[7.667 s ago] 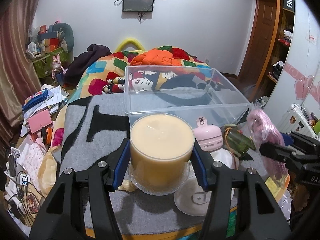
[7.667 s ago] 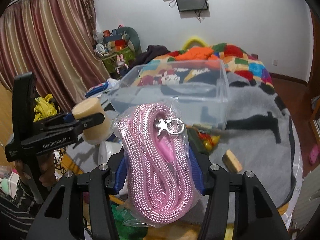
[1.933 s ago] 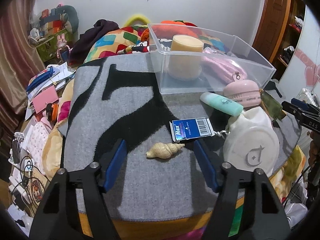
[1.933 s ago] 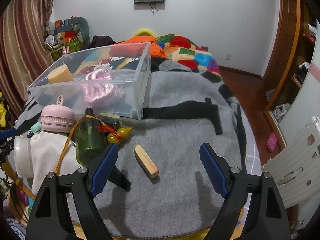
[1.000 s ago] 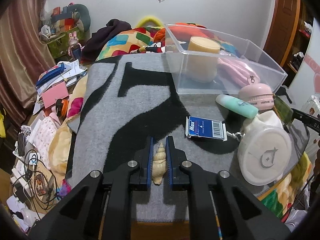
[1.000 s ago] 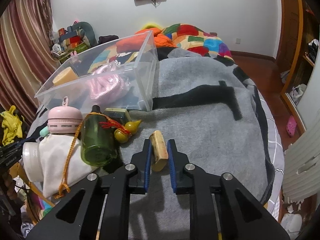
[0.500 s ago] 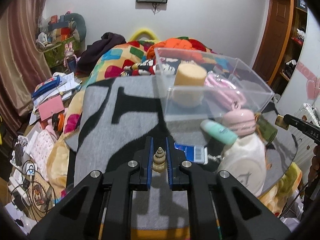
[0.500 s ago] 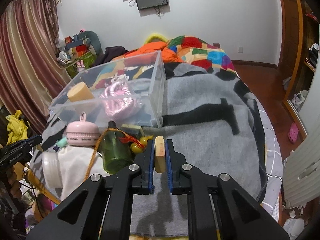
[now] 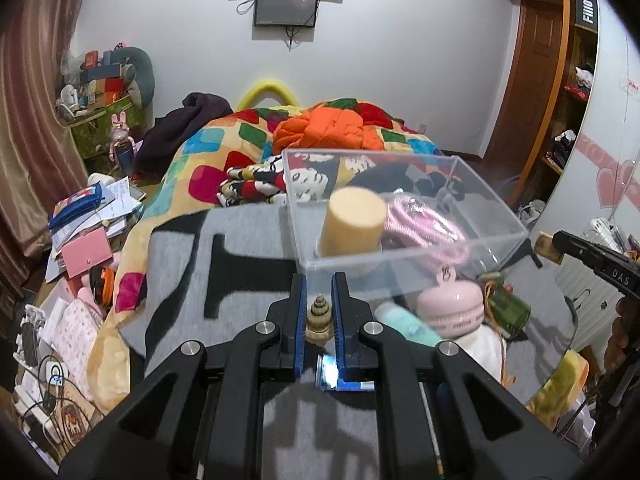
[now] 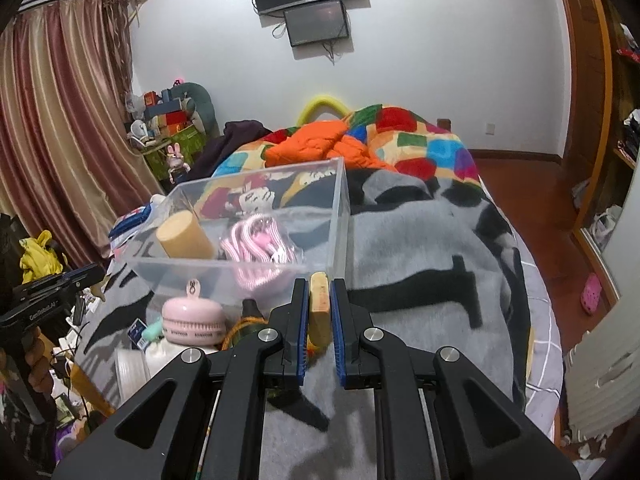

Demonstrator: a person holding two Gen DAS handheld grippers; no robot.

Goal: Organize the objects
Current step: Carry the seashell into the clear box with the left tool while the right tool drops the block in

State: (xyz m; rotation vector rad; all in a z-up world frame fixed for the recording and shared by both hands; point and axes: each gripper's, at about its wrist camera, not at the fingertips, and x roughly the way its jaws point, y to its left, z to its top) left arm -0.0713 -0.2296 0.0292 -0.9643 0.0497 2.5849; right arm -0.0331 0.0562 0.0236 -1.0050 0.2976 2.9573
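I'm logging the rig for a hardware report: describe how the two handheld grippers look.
Both are matte black. The left gripper and right gripper have angular linkage arms, silver pivot screws and blue pads lining the fingers. Side-on, white lettering shows: "GenRobot.AI" on the left, "DAS" on the right.

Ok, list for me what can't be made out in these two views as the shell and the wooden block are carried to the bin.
- Blue card, left wrist view: mostly hidden under the left gripper; print unreadable.
- Seashell: its base is covered by the jaws.
- Wooden block, right wrist view: lower end hidden inside the right gripper.
- Green bottle: mostly hidden behind the gripper.
- Pink case: lettering too small.
- Clear bin: floor blurred by motion.
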